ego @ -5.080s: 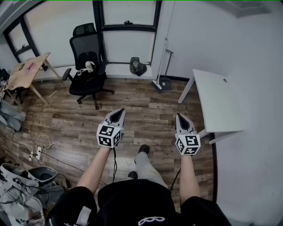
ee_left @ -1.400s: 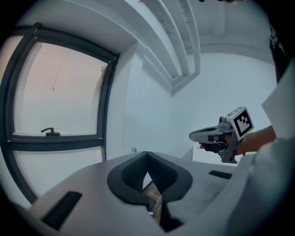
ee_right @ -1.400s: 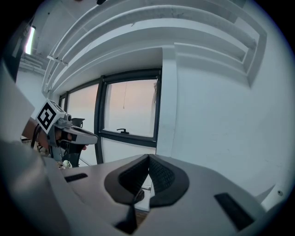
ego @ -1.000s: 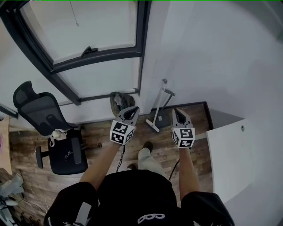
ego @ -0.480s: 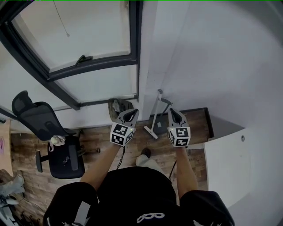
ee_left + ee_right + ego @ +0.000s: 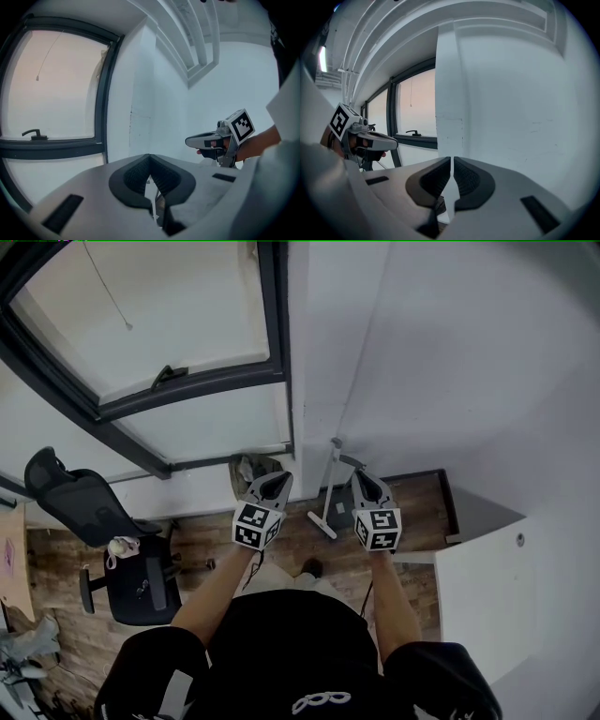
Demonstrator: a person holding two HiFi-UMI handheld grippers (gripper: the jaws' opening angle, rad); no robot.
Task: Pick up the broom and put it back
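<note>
The broom (image 6: 328,491) leans on the white wall ahead, its white handle upright and its head (image 6: 321,521) on the wood floor, with a dark dustpan (image 6: 343,512) beside it. My left gripper (image 6: 279,476) is held out just left of the broom, and its jaws are shut on nothing (image 6: 149,155). Just right of the handle is my right gripper (image 6: 361,474), also shut and empty (image 6: 452,159). Neither touches the broom. Each gripper shows in the other's view, the right gripper (image 6: 189,140) and the left gripper (image 6: 395,143).
A large dark-framed window (image 6: 187,381) fills the wall at left. A black office chair (image 6: 141,568) stands at lower left, and a dark bundle (image 6: 246,468) lies by the wall. A white desk (image 6: 478,606) is at right. The wall is close ahead.
Both grippers have come forward towards the wall and now flank the broom more closely. Their jaws have stayed shut. The desk has slid further to the lower right of the head view.
</note>
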